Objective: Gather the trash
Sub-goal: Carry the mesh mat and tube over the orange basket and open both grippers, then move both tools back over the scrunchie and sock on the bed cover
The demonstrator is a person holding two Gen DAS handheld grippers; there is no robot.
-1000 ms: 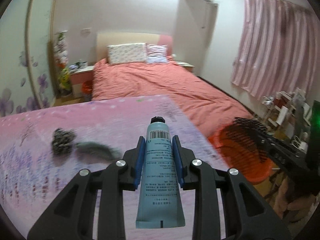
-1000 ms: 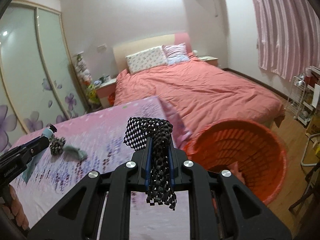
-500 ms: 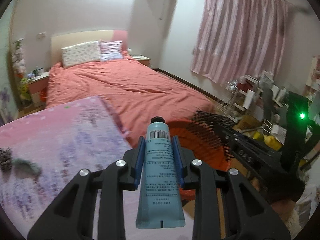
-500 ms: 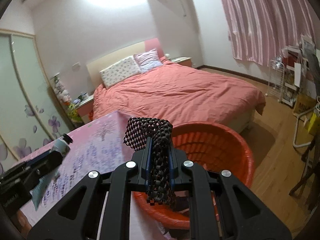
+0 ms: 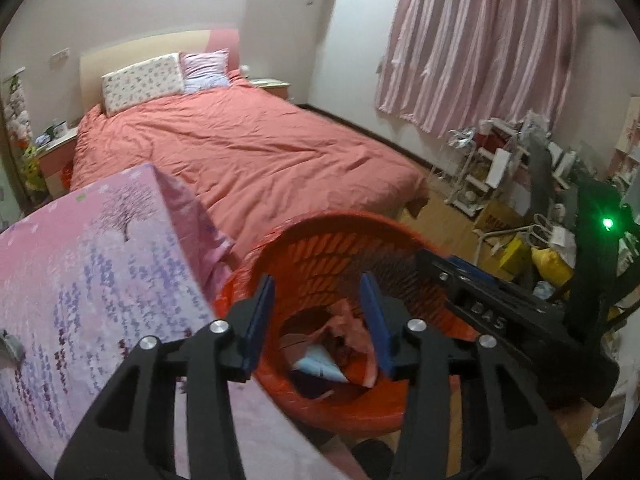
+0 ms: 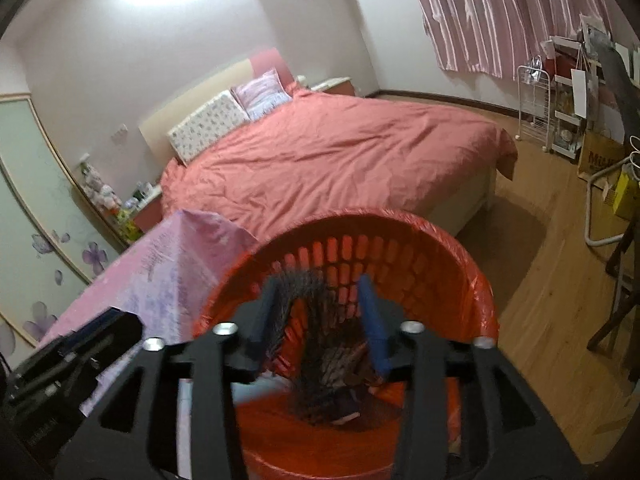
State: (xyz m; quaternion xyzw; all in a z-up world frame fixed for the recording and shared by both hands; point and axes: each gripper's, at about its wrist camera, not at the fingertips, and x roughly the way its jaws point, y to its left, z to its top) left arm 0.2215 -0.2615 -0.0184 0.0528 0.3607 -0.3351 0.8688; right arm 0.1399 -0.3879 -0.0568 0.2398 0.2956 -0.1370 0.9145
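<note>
An orange plastic basket (image 5: pixel 320 248) lined with an orange bag stands on the floor beside the pink floral table (image 5: pixel 80 280). My left gripper (image 5: pixel 316 318) is open and empty above the basket; the blue tube (image 5: pixel 318 364) lies inside on other trash. My right gripper (image 6: pixel 320 320) is open over the same basket (image 6: pixel 440 264). The black mesh net (image 6: pixel 320 344) is blurred between its jaws, dropping into the basket. The right gripper also shows in the left wrist view (image 5: pixel 472 292), and the left gripper in the right wrist view (image 6: pixel 72 360).
A bed (image 5: pixel 248 152) with a salmon cover lies beyond the basket. Pink curtains (image 5: pixel 480 48) hang at the right. A cluttered rack and boxes (image 5: pixel 500 184) stand on the wood floor at the right. A grey scrap (image 5: pixel 10 346) lies at the table's left edge.
Both grippers moved right, over the basket, and opened. The blue tube left the left gripper and lies in the basket. The black mesh net left the right gripper's grip and is falling.
</note>
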